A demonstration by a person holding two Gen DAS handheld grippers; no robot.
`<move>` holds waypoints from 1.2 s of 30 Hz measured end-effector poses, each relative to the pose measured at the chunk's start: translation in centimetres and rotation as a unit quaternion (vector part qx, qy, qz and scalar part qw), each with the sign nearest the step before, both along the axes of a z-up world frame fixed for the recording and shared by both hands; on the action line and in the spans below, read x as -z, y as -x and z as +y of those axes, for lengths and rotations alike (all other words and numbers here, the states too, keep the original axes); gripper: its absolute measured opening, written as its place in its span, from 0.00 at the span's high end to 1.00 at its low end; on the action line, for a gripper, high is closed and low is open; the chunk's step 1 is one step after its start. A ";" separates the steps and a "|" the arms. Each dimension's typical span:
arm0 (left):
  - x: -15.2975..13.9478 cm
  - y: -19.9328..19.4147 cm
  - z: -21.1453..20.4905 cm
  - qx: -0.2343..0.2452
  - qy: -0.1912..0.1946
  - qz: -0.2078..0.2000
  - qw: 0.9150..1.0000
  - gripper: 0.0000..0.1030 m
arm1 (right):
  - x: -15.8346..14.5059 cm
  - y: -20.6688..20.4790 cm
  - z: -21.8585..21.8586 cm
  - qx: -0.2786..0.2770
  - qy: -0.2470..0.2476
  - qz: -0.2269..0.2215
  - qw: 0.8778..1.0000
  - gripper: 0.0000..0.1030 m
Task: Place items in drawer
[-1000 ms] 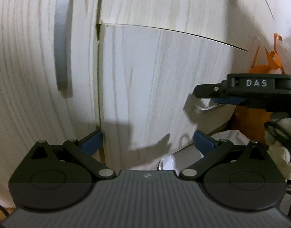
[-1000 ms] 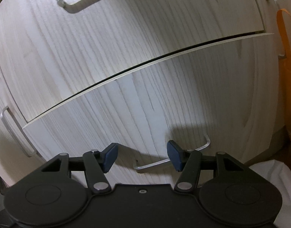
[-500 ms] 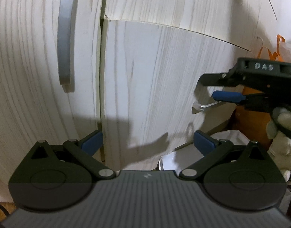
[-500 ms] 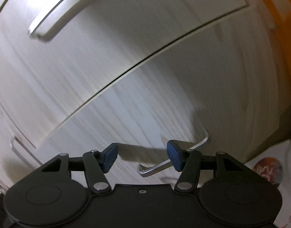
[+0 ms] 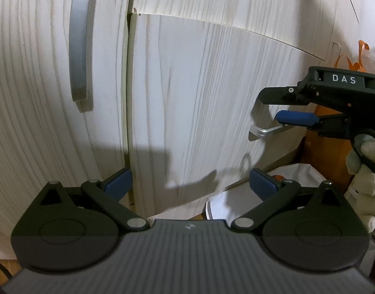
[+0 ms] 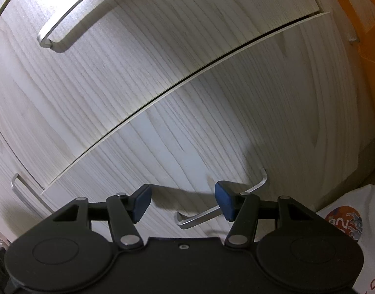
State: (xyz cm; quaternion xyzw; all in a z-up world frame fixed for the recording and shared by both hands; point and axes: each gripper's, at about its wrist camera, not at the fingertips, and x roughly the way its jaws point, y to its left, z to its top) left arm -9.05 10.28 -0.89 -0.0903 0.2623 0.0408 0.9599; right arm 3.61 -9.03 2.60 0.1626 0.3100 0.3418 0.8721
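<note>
My right gripper (image 6: 182, 203) is up against the lower drawer (image 6: 212, 127), its fingers apart, with the drawer's metal handle (image 6: 219, 208) running between them; one blue pad (image 6: 224, 203) sits just over the bar, the other stands off to the side, so nothing is clamped yet. From my left gripper's camera I see the same thing from the side: the right gripper (image 5: 283, 107) reaches in at the handle (image 5: 261, 129), one finger above the bar and one blue pad level with it. My left gripper (image 5: 190, 183) hangs free in front of the drawer front (image 5: 199, 98), fingers wide apart and holding nothing. The drawer looks shut, or nearly so: only a thin dark seam shows between it and the drawer above. I reckon the job has barely begun, since the drawer must come out before anything goes in. To do this well, I should centre the bar between my right fingers, close squarely on it near the middle of the handle, not at the bent end, and pull straight out along the drawer's run so that it does not rack or jam. A white bag (image 6: 359, 220) with a round printed mark lies on the floor just right of the drawer, and an orange bag (image 6: 368, 24) hangs beyond it; what is to be stowed I cannot tell. I should keep my left gripper out of the drawer's path.
</note>
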 end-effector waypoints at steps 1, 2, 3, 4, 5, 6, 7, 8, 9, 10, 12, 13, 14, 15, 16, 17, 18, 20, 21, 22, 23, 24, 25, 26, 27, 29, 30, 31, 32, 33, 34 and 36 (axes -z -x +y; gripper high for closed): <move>-0.1 0.1 0.1 -0.004 0.002 -0.004 1.000 0.00 | 0.0 0.1 -0.2 0.000 0.000 0.000 1.000 0.40; -0.2 0.2 0.3 -0.012 0.005 -0.013 1.000 0.00 | -0.1 0.1 -0.3 0.000 -0.001 0.001 1.000 0.40; -0.4 0.4 0.5 -0.019 0.009 -0.021 1.000 0.00 | -0.1 0.2 -0.4 0.000 -0.001 0.000 1.000 0.40; -0.5 0.5 0.7 -0.022 0.011 -0.026 0.999 0.00 | -0.1 0.3 -0.6 -0.001 -0.001 0.001 1.000 0.40; -0.7 0.5 0.9 -0.025 0.013 -0.029 0.999 0.00 | -0.1 0.3 -0.8 -0.001 -0.002 0.001 1.000 0.40; -0.7 0.6 1.0 -0.028 0.014 -0.030 0.999 0.00 | -0.2 0.4 -0.9 -0.002 -0.003 0.001 1.000 0.40; -0.8 0.6 1.2 -0.030 0.016 -0.030 0.999 0.00 | -0.2 0.5 -1.1 -0.002 -0.003 0.001 1.000 0.40; -0.8 0.6 1.4 -0.031 0.018 -0.030 0.999 0.00 | -0.2 0.5 -1.2 -0.002 -0.003 0.000 1.000 0.40; -0.8 0.6 1.4 -0.030 0.022 -0.028 0.999 0.00 | -0.3 0.6 -1.4 -0.002 -0.003 0.000 1.000 0.40; -0.8 0.5 1.4 -0.030 0.025 -0.026 0.999 0.00 | -0.3 0.8 -1.6 -0.002 -0.003 0.000 1.000 0.40; -0.7 0.4 1.3 -0.030 0.023 -0.024 0.999 0.00 | -0.4 1.0 -2.0 -0.002 -0.003 0.000 1.000 0.40; -0.6 0.4 1.2 -0.029 0.022 -0.022 0.999 0.00 | -0.4 1.0 -2.3 -0.001 -0.007 0.002 1.000 0.40; -0.6 0.3 1.1 -0.028 0.021 -0.021 0.999 0.00 | -0.4 1.1 -2.5 0.001 -0.011 0.004 1.000 0.40; -0.6 0.3 1.0 -0.026 0.020 -0.020 0.999 0.00 | -0.3 1.2 -2.8 0.002 -0.016 0.007 1.000 0.40; -0.5 0.2 1.0 -0.024 0.020 -0.019 0.999 0.00 | -0.3 1.2 -3.1 0.003 -0.021 0.009 1.000 0.40; -0.4 0.2 0.9 -0.023 0.021 -0.018 0.999 0.00 | -0.3 1.2 -3.4 0.003 -0.026 0.011 1.000 0.40; -0.4 0.2 0.9 -0.022 0.021 -0.018 0.999 0.00 | -0.3 1.3 -3.6 0.003 -0.027 0.011 1.000 0.40; -0.3 0.2 0.8 -0.021 0.020 -0.017 0.999 0.00 | -0.4 1.5 -4.0 0.004 -0.025 0.010 1.000 0.40; -0.3 0.2 0.8 -0.021 0.020 -0.017 0.999 0.00 | -0.5 1.7 -4.3 0.004 -0.025 0.010 1.000 0.40; -0.3 0.2 0.8 -0.022 0.021 -0.016 0.999 0.00 | -0.5 1.8 -4.5 0.004 -0.026 0.010 1.000 0.40; -0.2 0.2 0.8 -0.022 0.022 -0.015 0.999 0.00 | -0.5 1.9 -4.7 0.004 -0.027 0.010 1.000 0.40; -0.2 0.2 0.8 -0.023 0.023 -0.015 0.999 0.00 | -0.6 2.0 -4.9 0.005 -0.027 0.011 1.000 0.40; -0.2 0.2 0.9 -0.024 0.024 -0.016 0.999 0.00 | -0.5 2.1 -5.2 0.007 -0.032 0.012 0.999 0.40; -0.3 0.3 0.9 -0.026 0.027 -0.020 0.999 0.00 | -0.5 2.2 -5.5 0.008 -0.033 0.011 0.999 0.40; -0.3 0.4 1.0 -0.028 0.030 -0.023 0.999 0.00 | -0.5 2.4 -5.7 0.009 -0.034 0.010 0.999 0.40; -0.5 0.5 1.2 -0.028 0.034 -0.028 0.999 0.00 | -0.6 2.7 -6.1 0.010 -0.035 0.009 0.999 0.40; -0.5 0.6 1.3 -0.028 0.034 -0.028 0.999 0.00 | -0.7 2.7 -6.3 0.010 -0.034 0.010 0.999 0.40; -0.5 0.6 1.3 -0.028 0.035 -0.029 0.999 0.00 | -0.7 2.8 -6.6 0.010 -0.034 0.009 0.999 0.40; -0.5 0.7 1.3 -0.028 0.036 -0.028 0.999 0.00 | -0.7 3.0 -6.8 0.010 -0.035 0.009 0.999 0.40; -0.5 0.7 1.3 -0.028 0.038 -0.028 0.998 0.00 | -0.8 3.1 -7.0 0.011 -0.035 0.009 0.999 0.40; -0.5 0.7 1.3 -0.028 0.040 -0.028 0.998 0.00 | -0.7 3.1 -7.4 0.011 -0.040 0.011 0.999 0.40; -0.6 0.8 1.3 -0.029 0.044 -0.030 0.998 0.00 | -0.7 3.2 -8.2 0.012 -0.052 0.018 0.998 0.40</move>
